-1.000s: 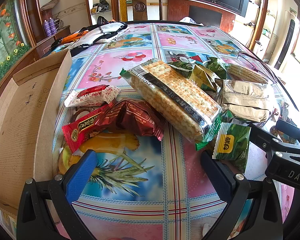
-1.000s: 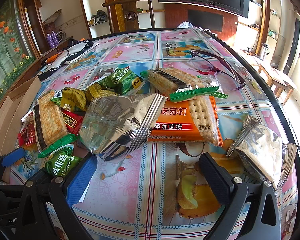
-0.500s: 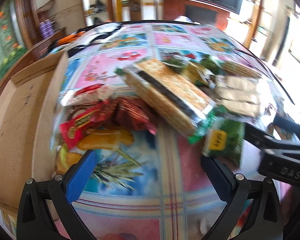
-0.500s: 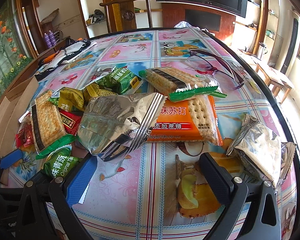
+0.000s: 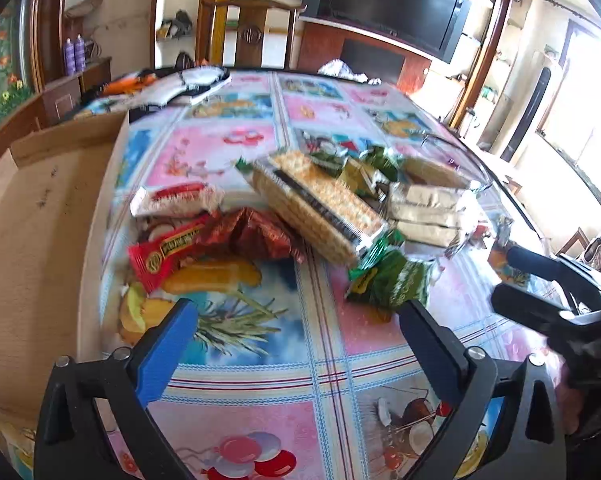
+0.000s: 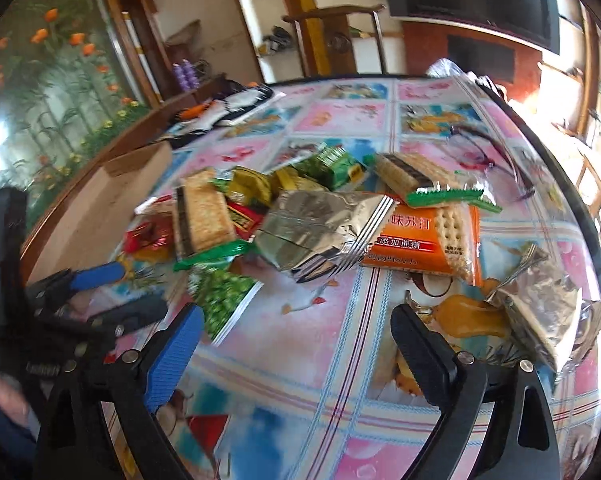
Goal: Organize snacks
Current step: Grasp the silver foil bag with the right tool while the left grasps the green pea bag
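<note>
Left gripper [image 5: 296, 316] wide open and empty at bottom of frame, right gripper [image 6: 294, 324] empty, jaws closing, snacks [image 6: 320, 220] heaped mid-frame, box [image 5: 40, 216] at left

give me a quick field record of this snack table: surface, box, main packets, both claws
surface: table under a fruit-print cloth
box: cardboard box at the table's left edge
pile: orange cracker pack, silver foil pack, green pea packet, red wrapper
left claw: open, nothing between the jaws
right claw: jaws closing, nothing between them
apart: second silver pack lies right of the pile
</note>
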Demonstrator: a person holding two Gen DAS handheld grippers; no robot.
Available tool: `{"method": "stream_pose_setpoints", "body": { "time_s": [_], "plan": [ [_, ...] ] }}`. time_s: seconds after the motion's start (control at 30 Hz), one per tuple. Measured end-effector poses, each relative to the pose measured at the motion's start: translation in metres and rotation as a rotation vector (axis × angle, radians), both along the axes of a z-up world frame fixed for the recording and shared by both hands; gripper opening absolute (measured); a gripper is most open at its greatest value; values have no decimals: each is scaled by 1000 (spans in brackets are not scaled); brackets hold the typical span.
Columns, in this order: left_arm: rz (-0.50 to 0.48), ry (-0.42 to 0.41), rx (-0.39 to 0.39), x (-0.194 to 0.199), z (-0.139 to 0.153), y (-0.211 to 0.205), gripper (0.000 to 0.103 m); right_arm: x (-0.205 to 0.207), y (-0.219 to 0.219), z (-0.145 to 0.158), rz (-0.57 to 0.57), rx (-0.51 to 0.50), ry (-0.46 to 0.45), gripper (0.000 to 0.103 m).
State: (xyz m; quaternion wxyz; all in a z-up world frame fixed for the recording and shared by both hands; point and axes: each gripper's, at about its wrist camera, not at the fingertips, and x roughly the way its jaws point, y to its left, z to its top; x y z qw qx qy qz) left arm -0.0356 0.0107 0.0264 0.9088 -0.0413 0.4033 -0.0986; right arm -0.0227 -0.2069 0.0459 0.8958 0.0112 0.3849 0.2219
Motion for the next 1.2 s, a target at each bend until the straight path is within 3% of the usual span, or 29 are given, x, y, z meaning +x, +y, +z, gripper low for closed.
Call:
{"method": "stream_pose_setpoints", "body": {
  "time_s": [0.13,0.3,0.53,0.63,0.73,0.9,1.03,1.2],
  "plan": [
    [-4,-76,33,-8,10,-6,96,-7,-1,28,63,21,-61,80],
    [13,-96,29,-10,15,-2,96,36,15,55,101,-35,-67,79],
    [53,-58,9,-3,9,10,96,108,34,22,92,-143,72,75],
    [51,-43,3,0,7,11,96,106,33,1,160,-123,131,51],
    [45,-45,2,1,7,10,96,83,41,0,271,-152,127,43],
    [33,-59,-6,0,10,8,96,73,48,-6,332,-191,120,44],
    [-4,-83,-25,-5,14,4,96,70,50,-7,340,-216,115,63],
    [-88,-157,-54,-20,25,-5,96,61,55,-9,387,-231,131,67]
  ]
}}
